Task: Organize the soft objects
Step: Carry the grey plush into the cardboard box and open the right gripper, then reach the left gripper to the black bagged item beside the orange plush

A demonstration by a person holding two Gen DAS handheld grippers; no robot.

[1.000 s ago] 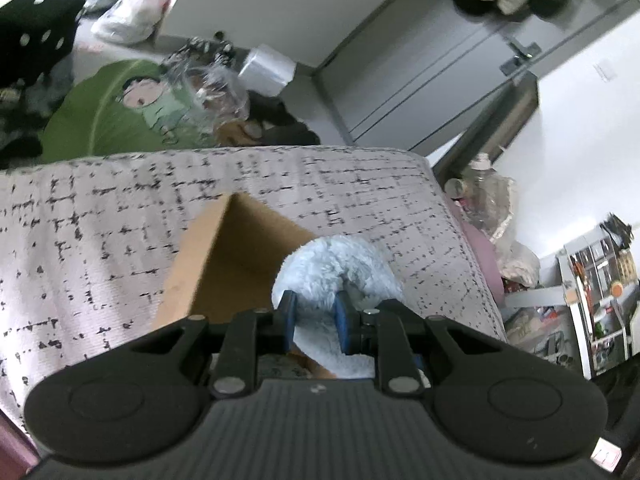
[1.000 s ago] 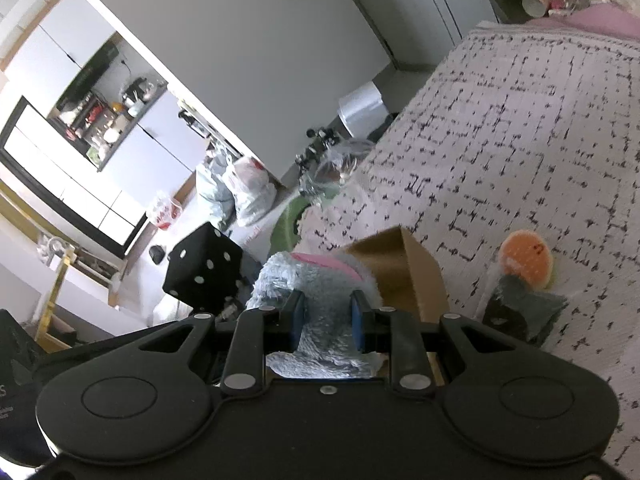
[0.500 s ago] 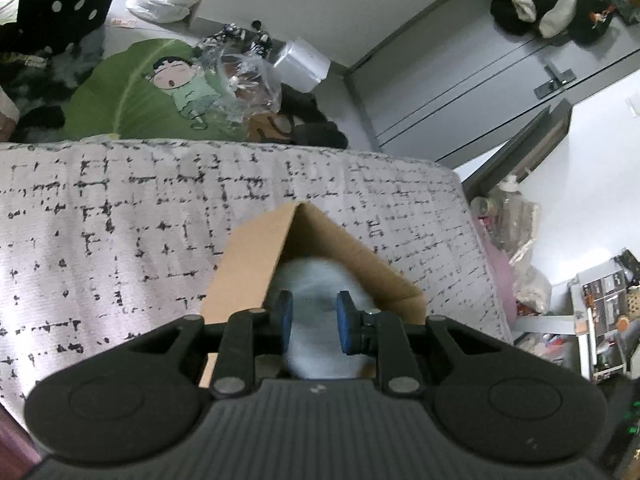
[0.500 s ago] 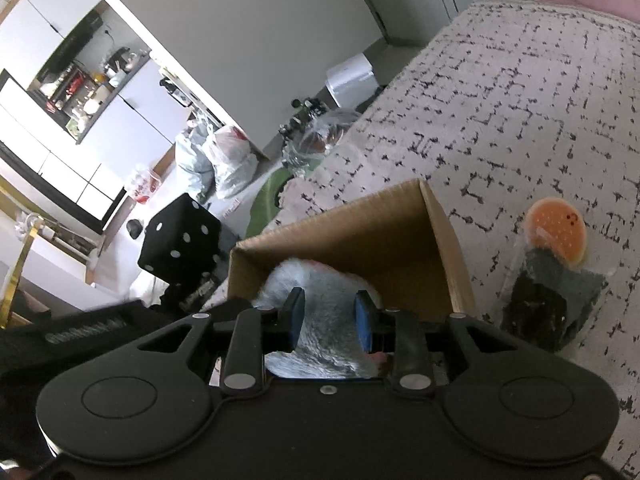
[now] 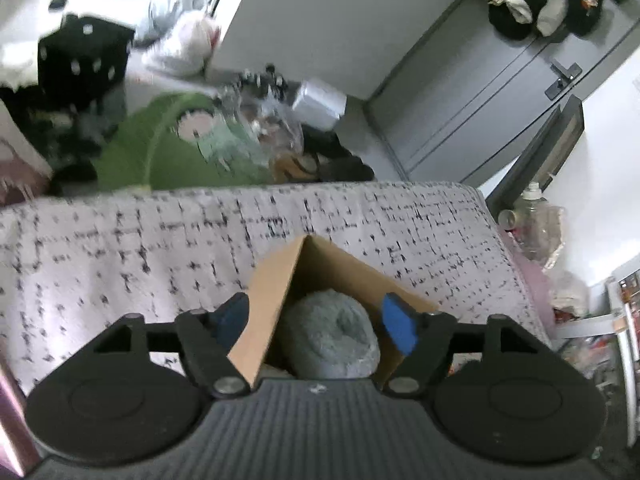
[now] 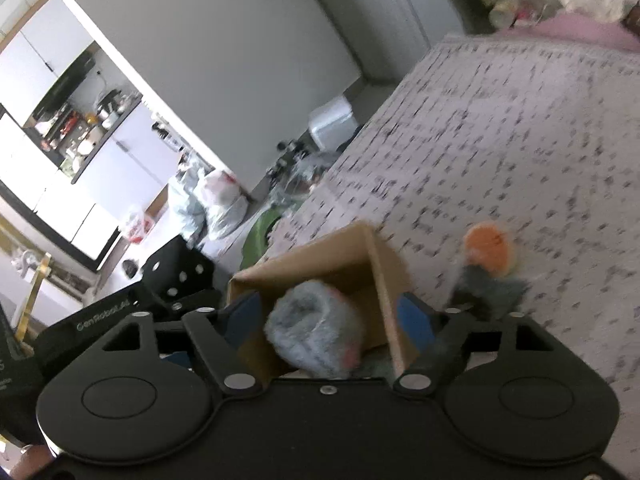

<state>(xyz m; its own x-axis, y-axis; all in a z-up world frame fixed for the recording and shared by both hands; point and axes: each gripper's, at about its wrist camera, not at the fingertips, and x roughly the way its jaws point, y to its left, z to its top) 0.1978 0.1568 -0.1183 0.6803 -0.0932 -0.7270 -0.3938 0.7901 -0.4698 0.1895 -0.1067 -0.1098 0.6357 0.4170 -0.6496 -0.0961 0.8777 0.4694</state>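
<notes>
Seen from the left wrist, the left tool (image 5: 318, 316) is gaping wide above a rolled grey fleece bundle (image 5: 330, 338) lying inside the brown cardboard box (image 5: 272, 296), while the right-wrist view is showing the right tool (image 6: 330, 318) equally wide, straddling a fluffy blue-grey plush (image 6: 316, 332) directly below in the same box (image 6: 320, 260).

Both views lit by soft, even daylight, fairly bright, no hard shadows. From my left gripper (image 5: 316, 318) the top-left corner is blown out white and smeared with motion blur; the black dice cushion (image 5: 80, 66) and green mat (image 5: 168, 152) are streaky. The bed cover (image 5: 120, 248) is slightly soft. The inside of the cardboard box (image 5: 276, 292) is shaded and the grey fluffy roll (image 5: 328, 340) dim but sharp. From my right gripper (image 6: 328, 320) blur is heavier: the bed pattern smears into dashes and the orange toy (image 6: 488, 248) is fuzzy. White cabinets (image 6: 40, 80) glare. Fisheye bends walls and door edges near the frame borders.
</notes>
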